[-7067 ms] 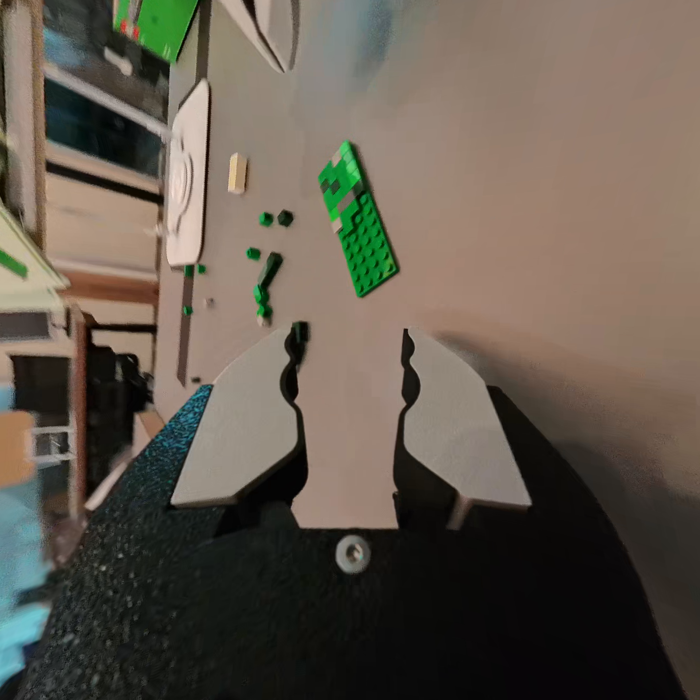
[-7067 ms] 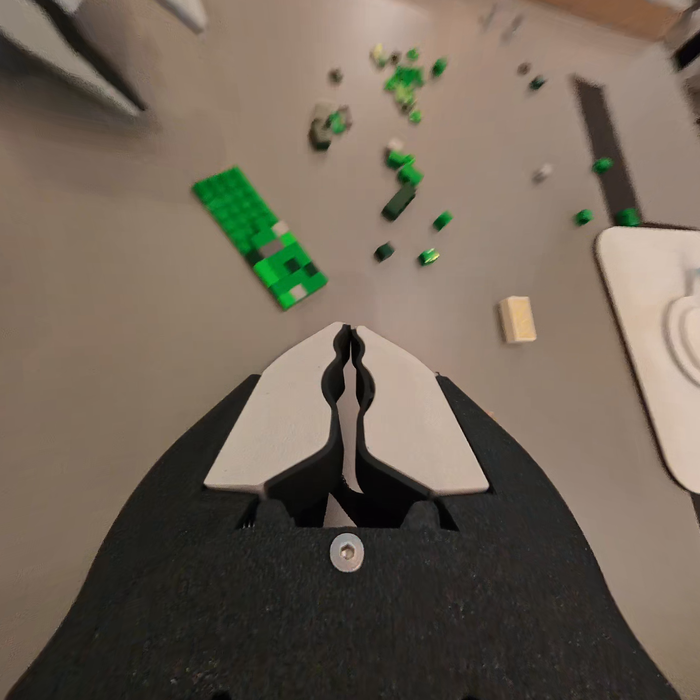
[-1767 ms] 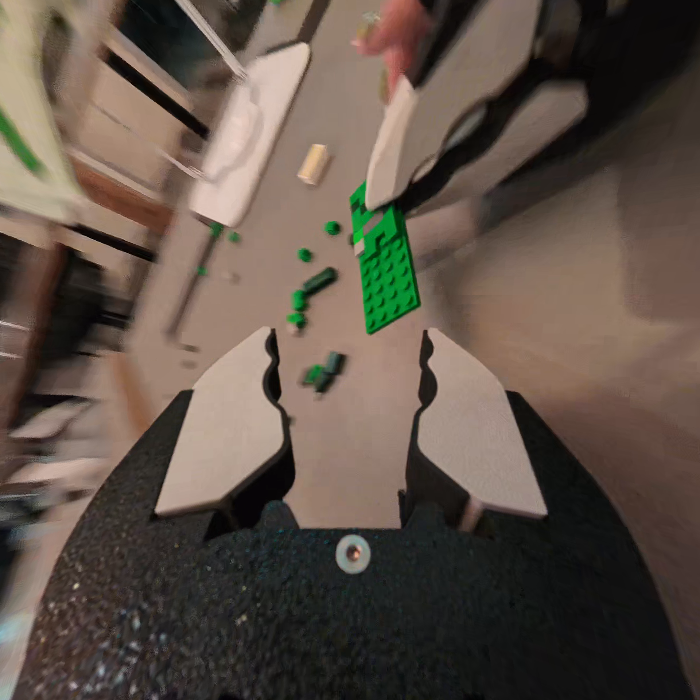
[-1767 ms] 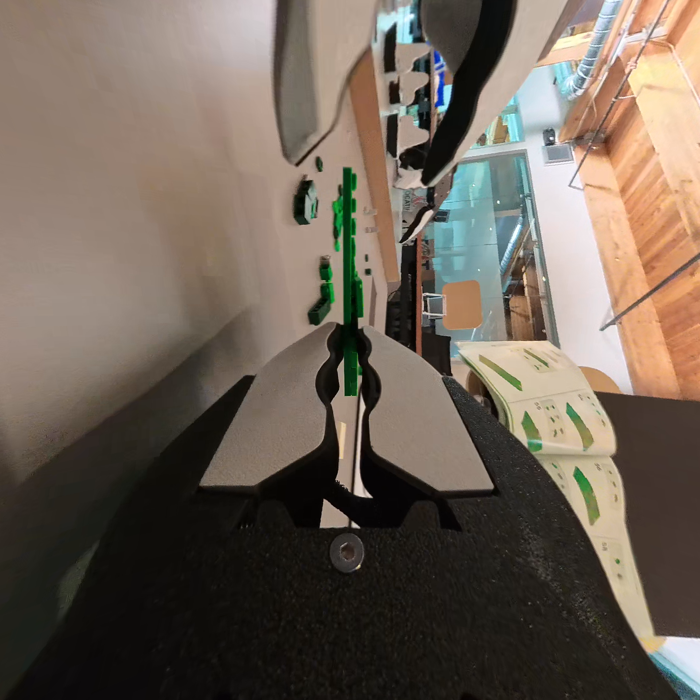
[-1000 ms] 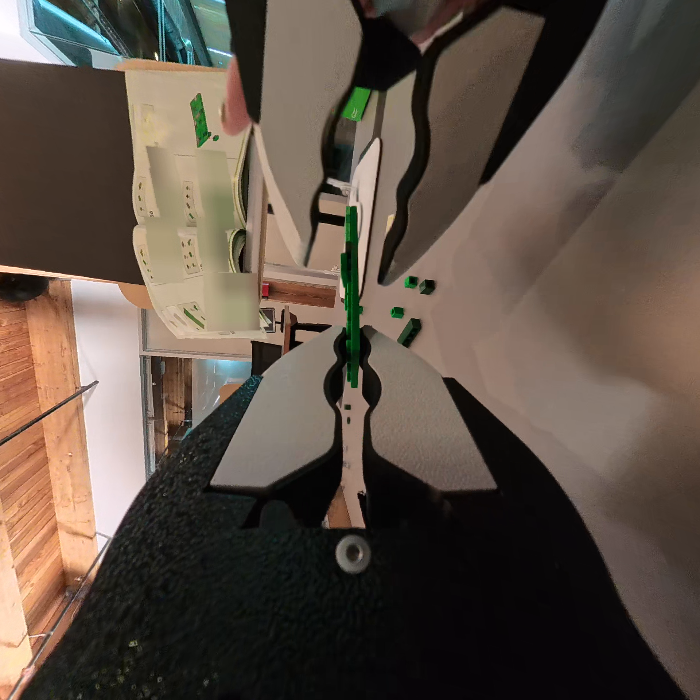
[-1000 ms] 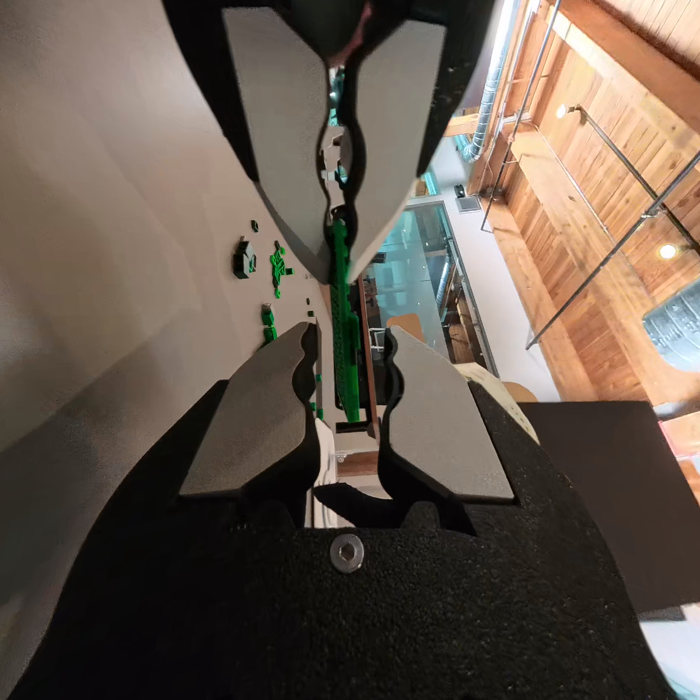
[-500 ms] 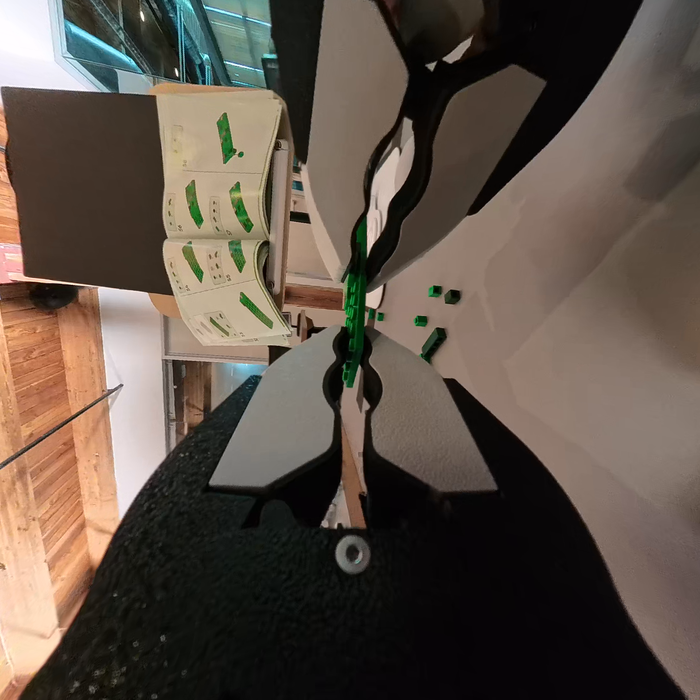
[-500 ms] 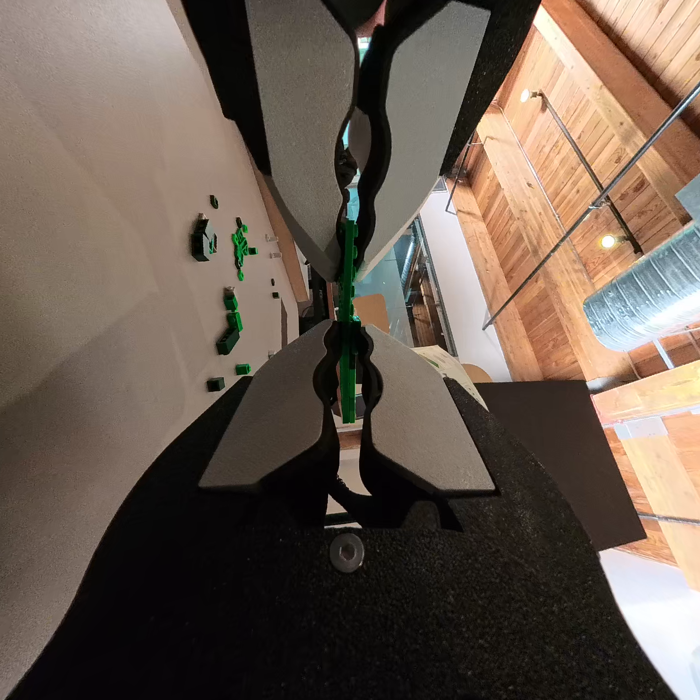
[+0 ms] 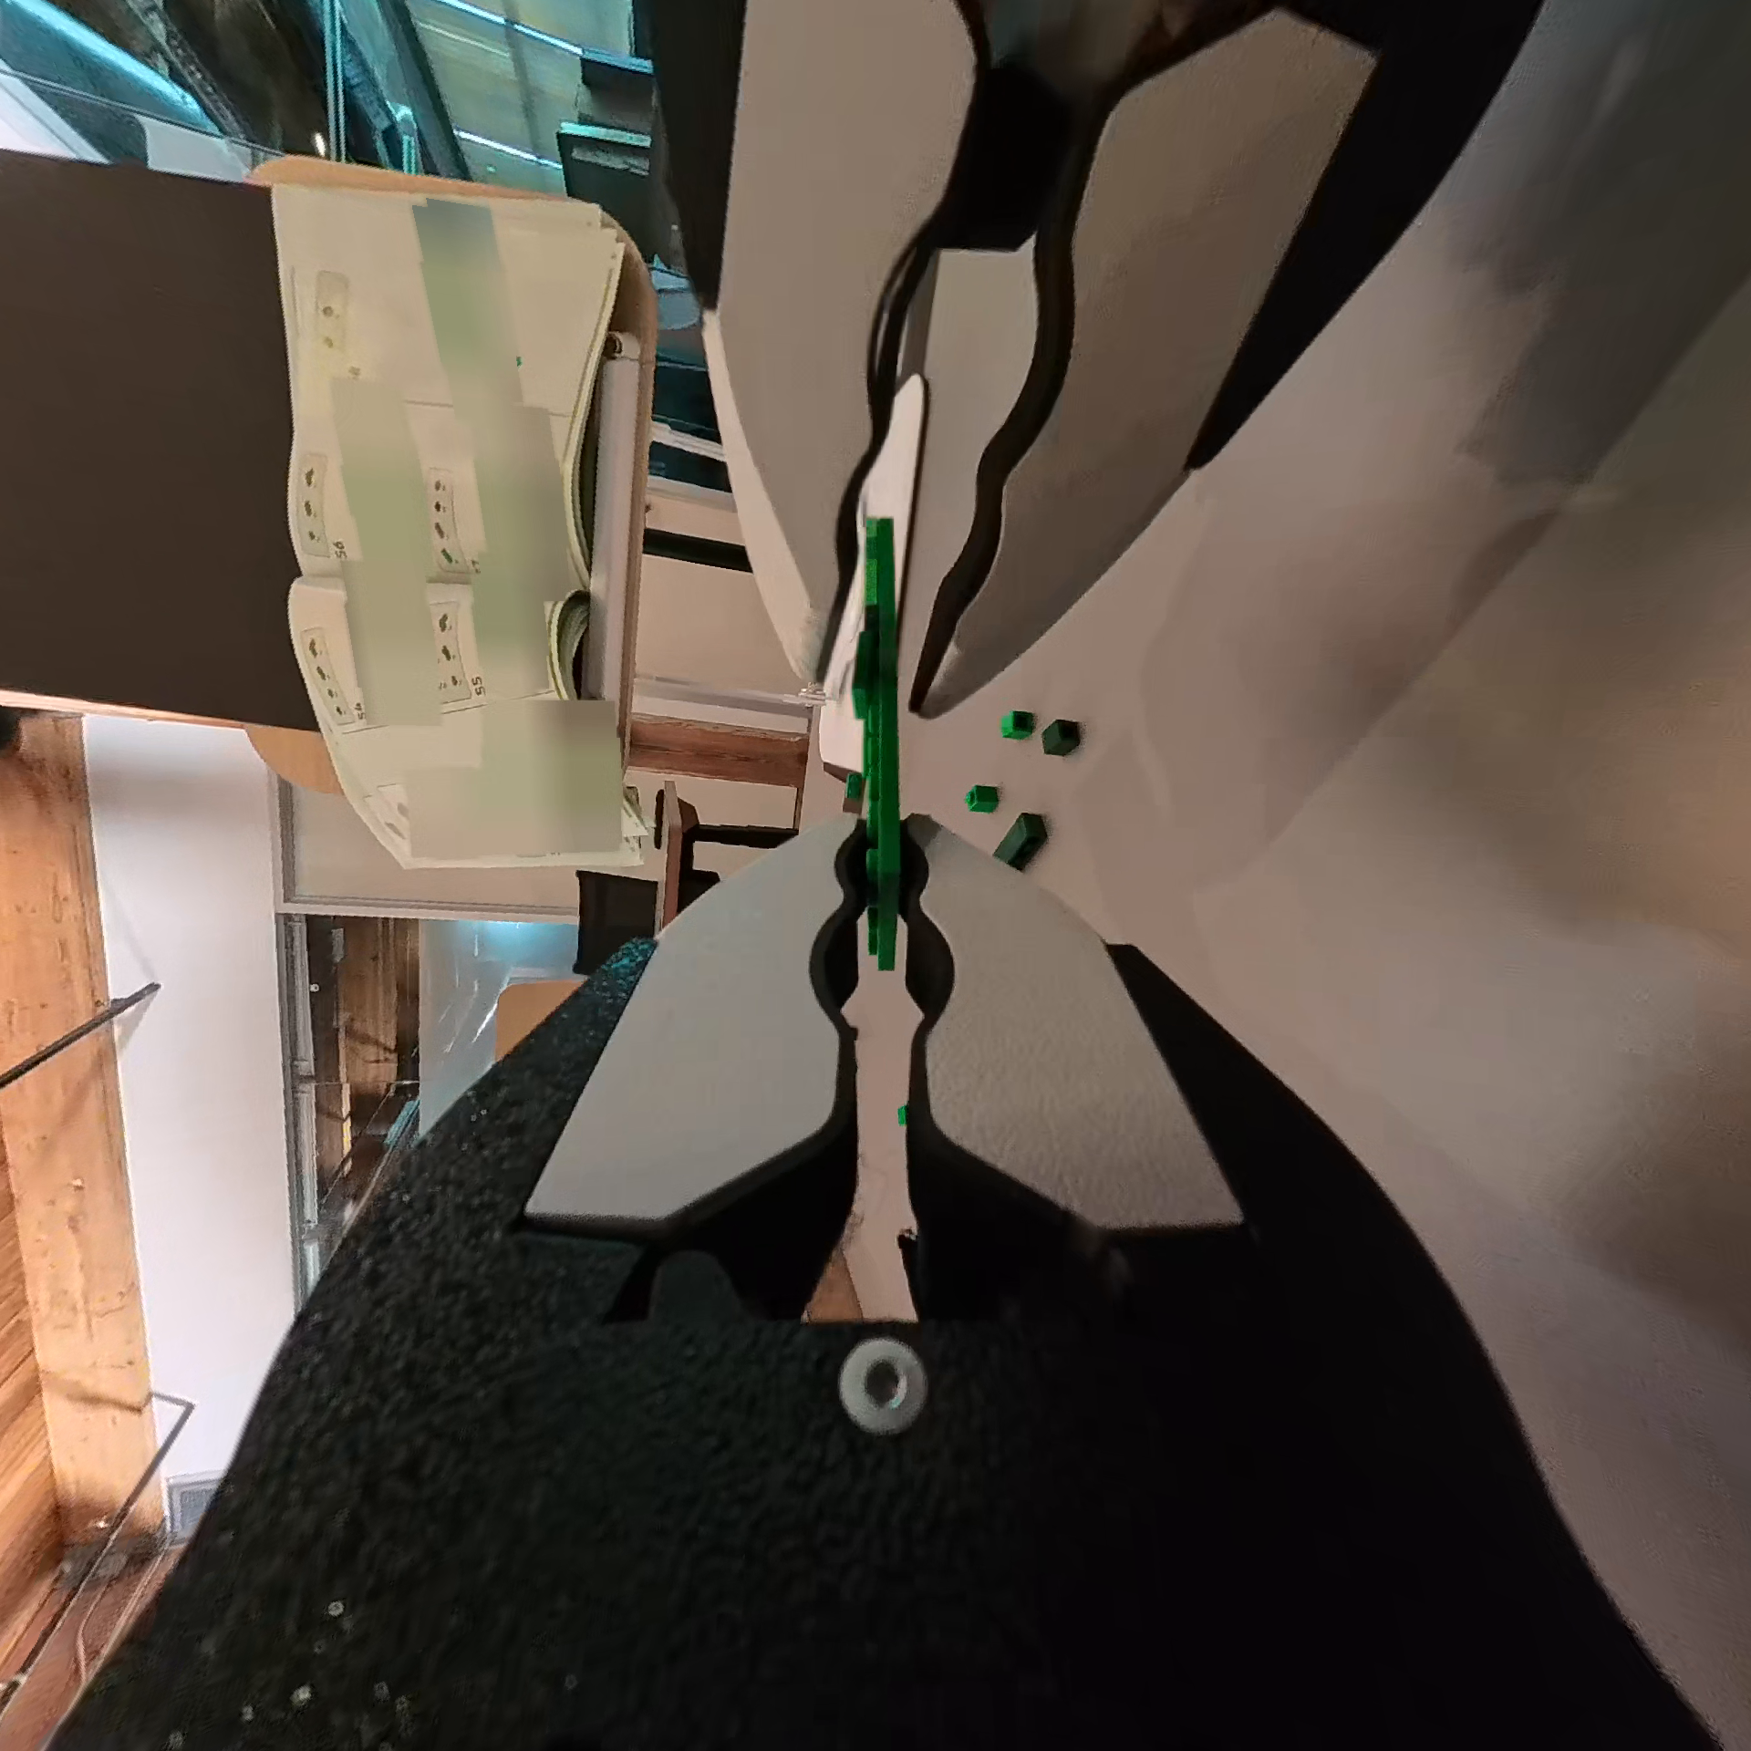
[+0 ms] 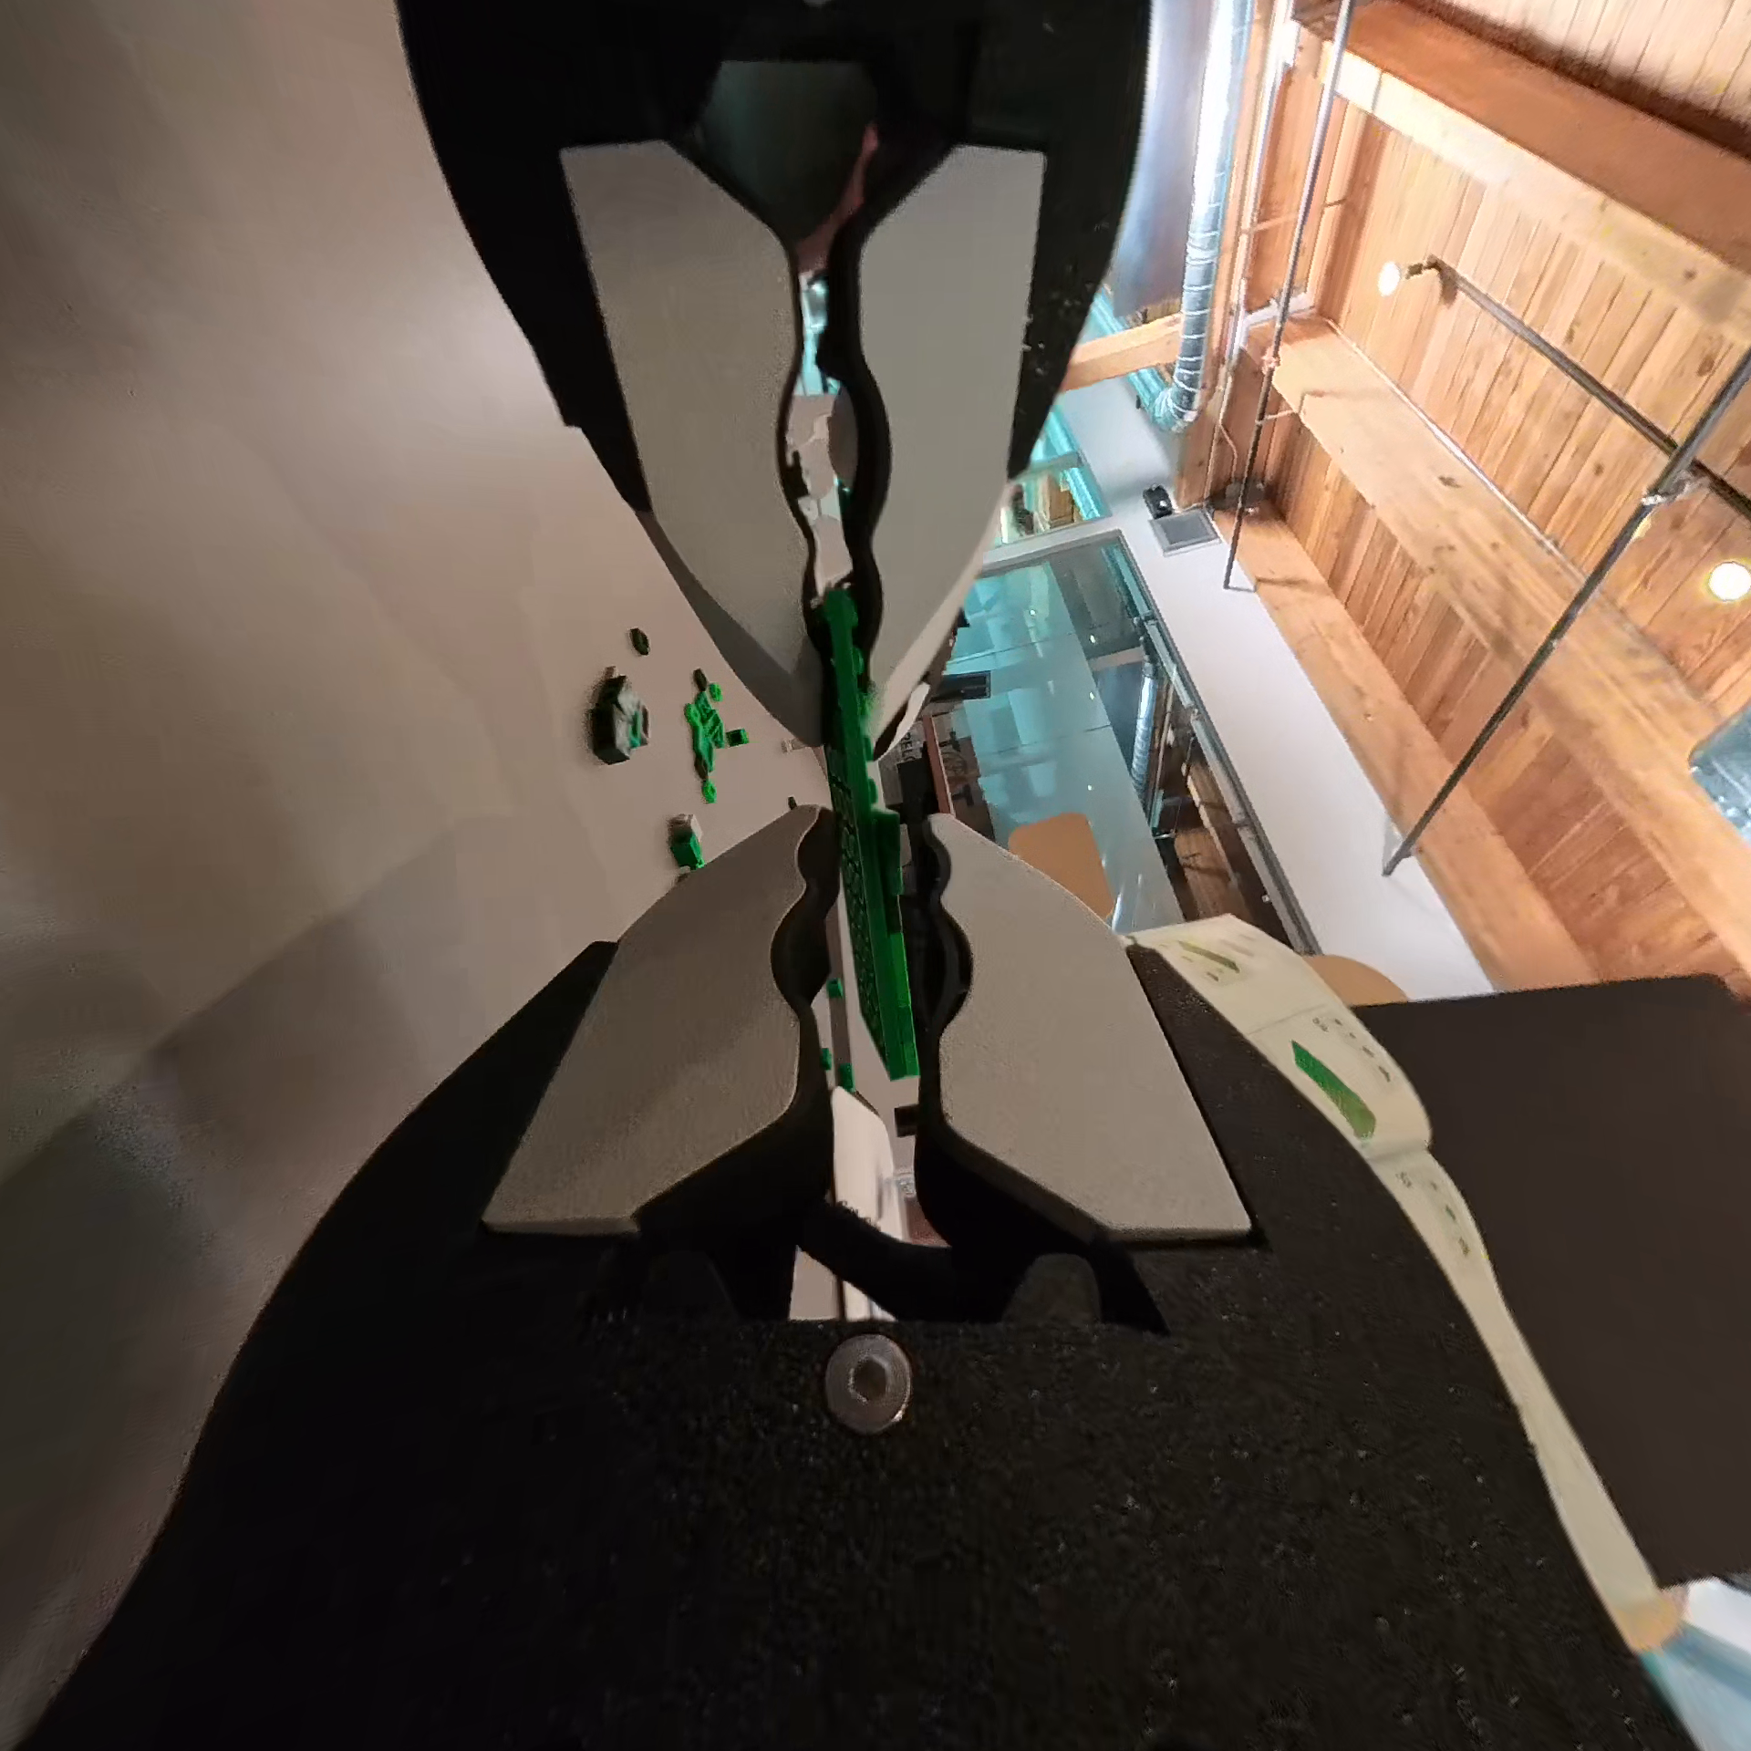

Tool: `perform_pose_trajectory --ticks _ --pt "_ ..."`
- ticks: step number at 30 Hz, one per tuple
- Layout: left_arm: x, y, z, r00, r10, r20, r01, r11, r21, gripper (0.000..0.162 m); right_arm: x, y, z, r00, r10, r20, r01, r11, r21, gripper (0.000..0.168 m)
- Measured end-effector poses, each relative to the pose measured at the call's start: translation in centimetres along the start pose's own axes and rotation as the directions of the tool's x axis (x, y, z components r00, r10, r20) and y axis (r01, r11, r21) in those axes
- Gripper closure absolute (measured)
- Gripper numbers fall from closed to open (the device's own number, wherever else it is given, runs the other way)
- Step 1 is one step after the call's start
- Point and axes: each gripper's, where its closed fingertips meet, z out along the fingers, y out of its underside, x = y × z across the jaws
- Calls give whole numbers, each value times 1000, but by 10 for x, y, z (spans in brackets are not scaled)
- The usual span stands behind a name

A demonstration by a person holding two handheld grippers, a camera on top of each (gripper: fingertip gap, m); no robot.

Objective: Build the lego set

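Note:
A flat green lego plate assembly [image 9: 881,739] is held edge-on in the air between my two grippers, which face each other. My left gripper [image 9: 883,834] is shut on one end of the assembly. My right gripper [image 9: 876,682] faces it from above with its jaws apart around the other end. In the right wrist view, my right gripper [image 10: 876,829] is open, with the green plate assembly [image 10: 867,900] standing between its fingers and a gap on the right side. The left gripper [image 10: 843,730] pinches the far end there.
The pale table [image 9: 1421,853] carries several loose green bricks [image 9: 1023,839]. The right wrist view shows more green pieces [image 10: 706,730] and a dark piece [image 10: 618,725]. An open instruction booklet [image 9: 455,531] lies against a black board [image 9: 133,426]. The tips of both grippers are at nearly the same place.
My right gripper was open a second ago, shut on the plate half a second ago, and has now opened again. My left gripper has kept its hold throughout.

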Motion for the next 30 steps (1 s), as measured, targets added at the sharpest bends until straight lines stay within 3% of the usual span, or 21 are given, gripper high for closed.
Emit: perform_pose_trajectory --ticks 8,14,19,21,23,25,30 --pt "6 -3 0 999 36 -37 -36 999 12 158 -8 0 -4 986 -155 52 156 988 -14 161" --pt "7 -8 -2 998 -26 -59 29 998 48 158 -9 -3 -9 957 -290 -6 290 957 -23 161" --pt "8 -4 -1 999 -19 -47 19 1000 11 158 -11 0 -4 994 -64 90 67 997 -31 162" --pt "10 -2 0 999 -13 -38 14 1000 16 158 -11 -2 -4 987 99 129 -99 995 -11 161" --pt "6 -6 -3 999 -31 -16 32 998 45 158 -2 -1 -7 972 209 107 -214 976 39 150" --pt "6 -5 -3 999 -39 -27 40 998 50 158 3 4 -9 982 176 68 -179 983 44 142" --pt "9 -5 -4 999 -20 -44 23 998 61 158 -6 -1 -10 994 83 71 -87 994 62 155"
